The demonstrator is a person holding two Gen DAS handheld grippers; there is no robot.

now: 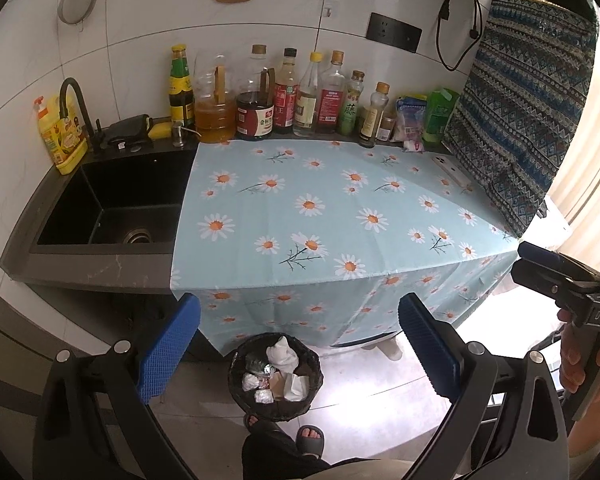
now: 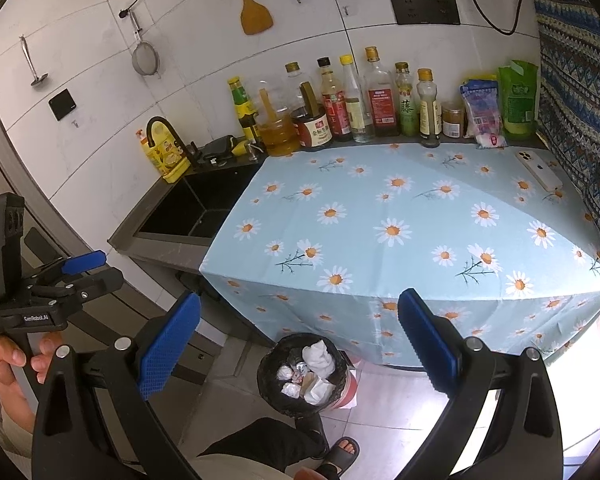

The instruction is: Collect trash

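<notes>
At the bottom of the left wrist view, the left gripper is seen with its 2 blue pads set wide apart, nothing held between them. The right gripper is likewise spread open and empty at the bottom of its own view. Framed between the pads in both views, low centre, a black trash bin stands on the tiled floor against the hanging edge of the daisy tablecloth; crumpled white tissues and other scraps are seen inside it. Sandalled feet are placed just below the bin. Mid-frame, the cloth-covered counter is shown, with a white phone at its right. At left lies a black sink. Along the far wall a row of bottles is lined up.
</notes>
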